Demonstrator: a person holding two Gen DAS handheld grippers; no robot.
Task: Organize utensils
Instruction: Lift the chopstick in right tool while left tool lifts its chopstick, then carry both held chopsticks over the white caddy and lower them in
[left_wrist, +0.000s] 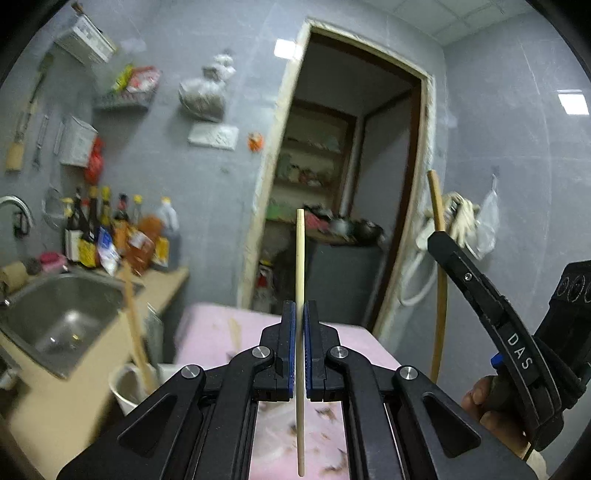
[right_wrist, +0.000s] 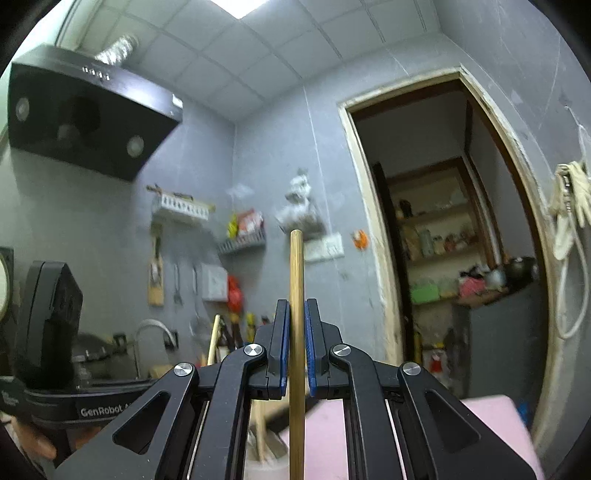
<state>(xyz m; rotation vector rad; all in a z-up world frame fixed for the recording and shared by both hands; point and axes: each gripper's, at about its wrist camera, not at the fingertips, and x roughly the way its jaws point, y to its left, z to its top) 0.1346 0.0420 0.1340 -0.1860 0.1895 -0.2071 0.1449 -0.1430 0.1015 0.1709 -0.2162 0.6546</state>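
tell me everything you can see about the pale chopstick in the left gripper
The pale chopstick is a thin, round, cream stick, probably wood or bamboo, plain and unmarked. It stands about upright, clamped near its middle between the blue pads of the left gripper, with both ends free. Its upper end is blunt. Nothing else touches it.

A steel sink (left_wrist: 62, 314) is set in a tan counter (left_wrist: 162, 288), with a curved tap (left_wrist: 16, 206) at its back edge. Bottles (left_wrist: 110, 236) crowd the counter behind the sink. On the grey wall hang a wire rack (left_wrist: 123, 101) of packets, a filled plastic bag (left_wrist: 203, 94) and a white box (left_wrist: 77, 142). A black range hood (right_wrist: 85, 114) juts out high up. An open doorway (left_wrist: 347, 177) shows cluttered shelves (right_wrist: 439, 236). A pink cloth (left_wrist: 221, 332) covers the table.
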